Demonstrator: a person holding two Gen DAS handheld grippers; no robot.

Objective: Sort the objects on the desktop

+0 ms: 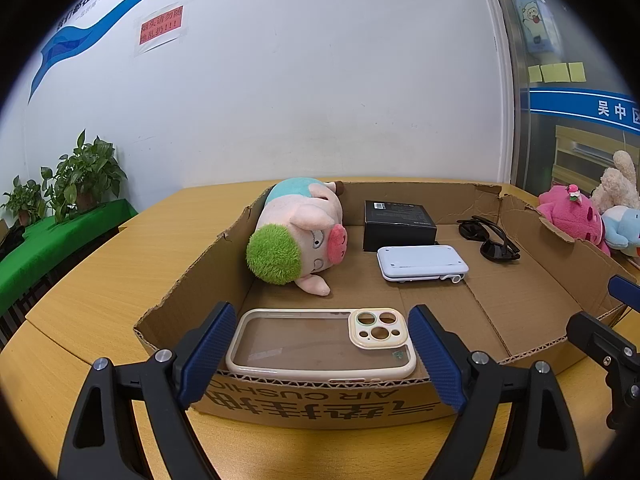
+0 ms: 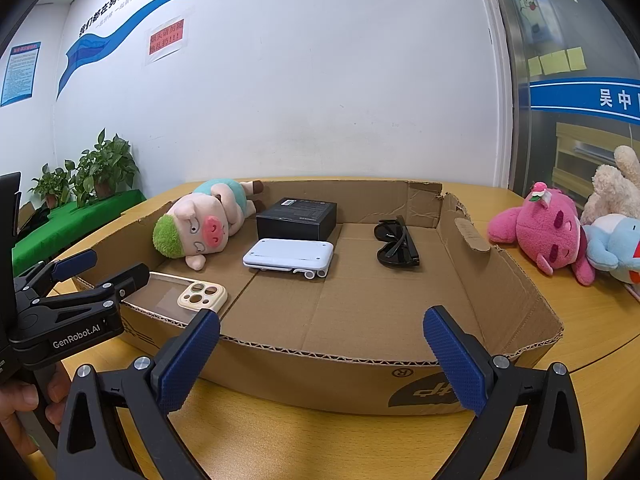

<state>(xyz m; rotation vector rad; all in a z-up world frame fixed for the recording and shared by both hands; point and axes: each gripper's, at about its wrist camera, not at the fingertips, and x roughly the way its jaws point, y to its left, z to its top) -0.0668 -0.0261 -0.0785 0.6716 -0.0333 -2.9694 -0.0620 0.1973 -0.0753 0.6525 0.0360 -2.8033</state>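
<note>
Your left tool (image 1: 322, 354) is spread wide with nothing between its blue pads, hovering just over the near wall of the cardboard box (image 1: 320, 400), right above the clear phone case (image 1: 320, 344) that lies flat inside against that wall. Your right tool (image 2: 322, 354) is likewise agape and empty, facing the box's bare middle.

The case looks already placed, so the step in hand is probably backing away. Lift straight up and clear of the corrugated rim so a pad does not catch the case or drag the wall.

Already in the box: the pig plush (image 1: 298, 236) on its side at the left, a black box (image 1: 398, 224) at the back, a white folded device (image 1: 422, 262) just before it, and sunglasses (image 1: 488, 238) to the right. Still outside on the wooden worktop (image 2: 592, 320), right of the box, lie a pink plush (image 2: 544, 232) with a blue plush (image 2: 616, 246) and a cream plush (image 2: 616, 188) bunched against it; likely your right tool's next job.

Behind stands a white wall with potted plants (image 2: 88, 176) to the left.
</note>
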